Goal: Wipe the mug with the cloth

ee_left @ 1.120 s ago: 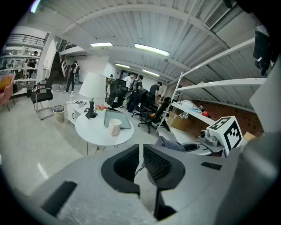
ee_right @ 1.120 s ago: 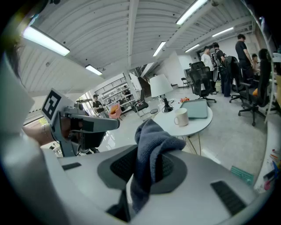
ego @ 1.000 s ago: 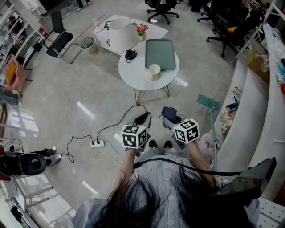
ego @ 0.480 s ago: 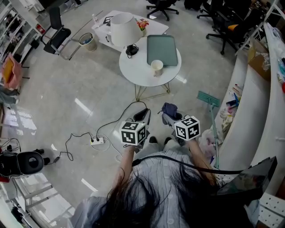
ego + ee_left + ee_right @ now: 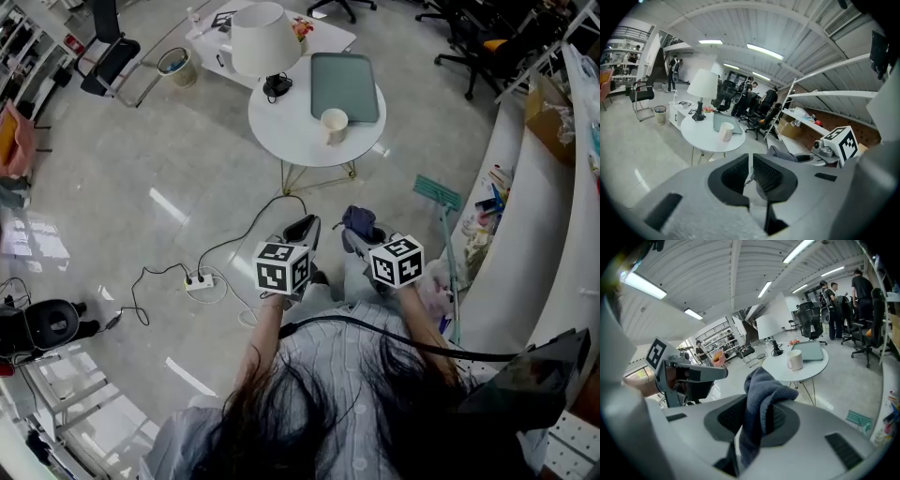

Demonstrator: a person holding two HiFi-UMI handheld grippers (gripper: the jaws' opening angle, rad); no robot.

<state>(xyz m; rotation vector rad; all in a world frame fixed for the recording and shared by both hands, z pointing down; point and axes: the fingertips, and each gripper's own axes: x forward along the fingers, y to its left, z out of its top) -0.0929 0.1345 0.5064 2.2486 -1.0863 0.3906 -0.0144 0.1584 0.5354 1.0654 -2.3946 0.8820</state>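
A round white table (image 5: 291, 131) stands ahead on the floor, well apart from both claws. It carries a lamp (image 5: 258, 39), a grey tray (image 5: 344, 86) and, just beside the tray, the white mug (image 5: 334, 125). The left claw (image 5: 751, 161) is narrowed to a slit with nothing in it. The right claw (image 5: 759, 420) pinches the dark blue cloth (image 5: 761, 394).

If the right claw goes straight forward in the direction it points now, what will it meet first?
Probably the round white table, near the mug; only open floor lies before it. The right claw, shut on the cloth, aims there, though its height against the tabletop is unclear.
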